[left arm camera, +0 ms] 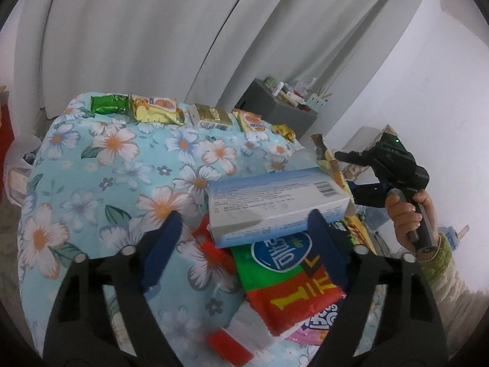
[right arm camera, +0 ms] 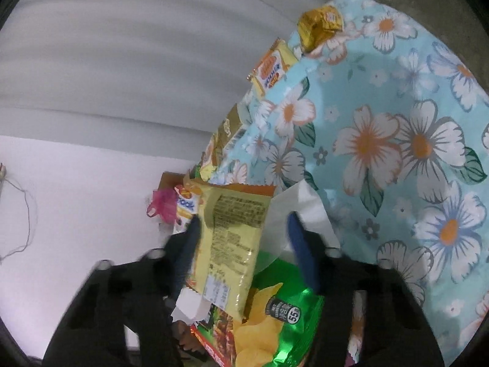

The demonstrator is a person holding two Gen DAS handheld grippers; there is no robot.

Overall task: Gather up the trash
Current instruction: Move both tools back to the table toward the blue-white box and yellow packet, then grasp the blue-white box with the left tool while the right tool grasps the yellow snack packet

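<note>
Two grippers over the floral cloth (left arm camera: pixel 101 159): left gripper (left arm camera: pixel 244 226) wide around the pale blue box (left arm camera: pixel 275 202) atop the wrapper pile, right gripper (right arm camera: pixel 244 244) half-closed about the yellow snack packet (right arm camera: pixel 232 238), contact unclear; close squarely, lift gently.

only thing i can actually read is "55" on the green chip bag (right arm camera: pixel 284 321), rest is blur

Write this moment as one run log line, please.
left gripper: open, around white-blue box | right gripper: open, around yellow wrapper | surface: floral cloth
</note>
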